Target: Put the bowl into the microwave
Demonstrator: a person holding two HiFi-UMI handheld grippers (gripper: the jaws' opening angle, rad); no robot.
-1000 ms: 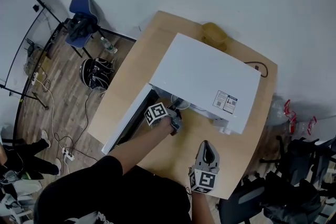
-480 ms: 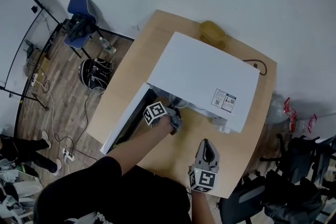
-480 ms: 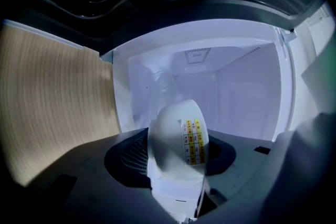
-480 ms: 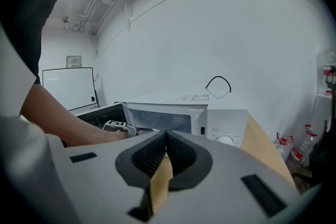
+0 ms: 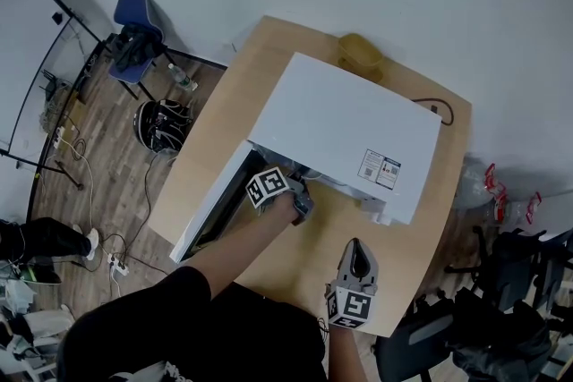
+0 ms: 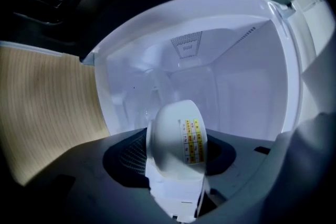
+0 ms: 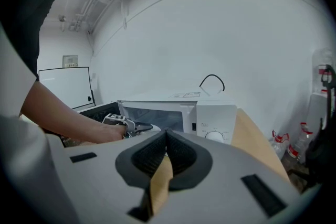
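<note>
**White bowl held at the mouth of an open microwave**

A white microwave [image 5: 349,125] sits on a light wooden table [image 5: 224,112], seen from above. Its door [image 5: 210,210] hangs open toward the left. A person at the near edge of the table holds a gripper in each hand.

The left gripper [image 5: 303,208] reaches to the front of the oven, its tips right at the opening. Its jaws clamp a small white bowl [image 6: 176,136]. The bowl is tipped onto its side, so the rounded outer wall faces the gripper's camera and the inside is turned away and unseen. A sticker [image 6: 191,141] with yellow and red squares sits on that outer wall. Past the bowl, the left gripper view looks straight into the microwave's white cavity [image 6: 210,76], with a patch of vent holes high on the far wall. Whether the bowl touches the cavity floor cannot be told.

The right gripper [image 5: 356,248] hangs over the near right part of the table, well apart from the oven. Its pads are pressed together with nothing between them. It points at the microwave's control panel, where a round dial [image 7: 214,136] shows on the right.

On the far side of the oven, a yellowish object [image 5: 361,54] rests on the table, and a black cable [image 5: 440,114] loops at the far right corner.
</note>
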